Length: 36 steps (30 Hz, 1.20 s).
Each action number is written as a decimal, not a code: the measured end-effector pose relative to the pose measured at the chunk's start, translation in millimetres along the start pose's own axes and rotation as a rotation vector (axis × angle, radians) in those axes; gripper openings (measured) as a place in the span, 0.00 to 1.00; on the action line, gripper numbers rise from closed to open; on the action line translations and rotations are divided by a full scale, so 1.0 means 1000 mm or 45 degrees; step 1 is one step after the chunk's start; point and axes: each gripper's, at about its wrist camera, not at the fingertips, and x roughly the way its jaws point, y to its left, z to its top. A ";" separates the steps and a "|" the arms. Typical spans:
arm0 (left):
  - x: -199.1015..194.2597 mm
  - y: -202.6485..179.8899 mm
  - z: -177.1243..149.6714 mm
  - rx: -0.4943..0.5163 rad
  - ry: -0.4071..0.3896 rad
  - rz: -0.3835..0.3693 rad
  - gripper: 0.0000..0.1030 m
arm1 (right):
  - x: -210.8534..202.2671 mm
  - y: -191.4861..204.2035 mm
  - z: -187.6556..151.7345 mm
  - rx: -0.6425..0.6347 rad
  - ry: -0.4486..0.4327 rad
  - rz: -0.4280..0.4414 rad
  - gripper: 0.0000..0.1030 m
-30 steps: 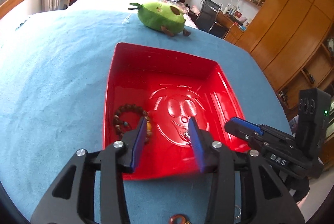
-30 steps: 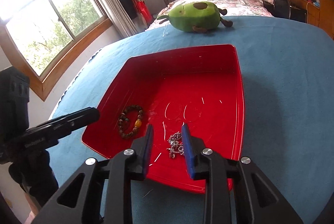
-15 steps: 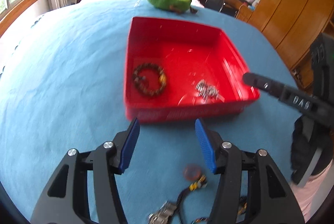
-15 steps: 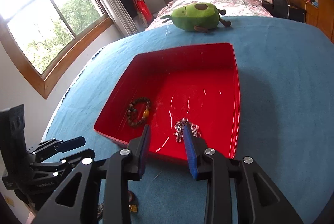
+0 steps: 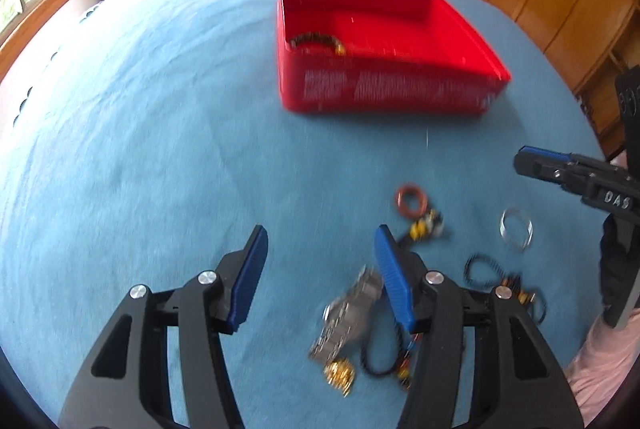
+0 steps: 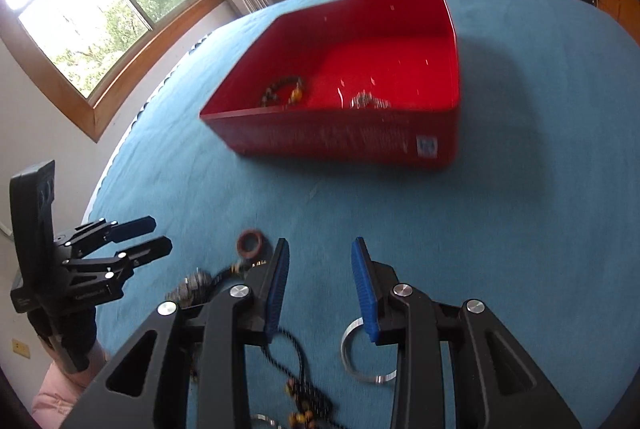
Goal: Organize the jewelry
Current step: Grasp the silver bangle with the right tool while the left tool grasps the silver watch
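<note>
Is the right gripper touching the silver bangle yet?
Cannot tell. In the right wrist view the right gripper overlaps the silver bangle at one finger, but height above it is unclear.

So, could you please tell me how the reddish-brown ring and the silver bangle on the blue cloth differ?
The reddish-brown ring is thick, opaque and smaller; the silver bangle is a thin, shiny metal band with a wider opening. The ring lies touching a beaded cord; the bangle lies alone. Both rest flat on the blue cloth, outside the red box.
</note>
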 end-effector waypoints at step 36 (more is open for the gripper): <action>0.020 0.035 -0.034 -0.079 0.044 -0.102 0.23 | -0.007 -0.020 -0.057 0.112 0.054 0.002 0.44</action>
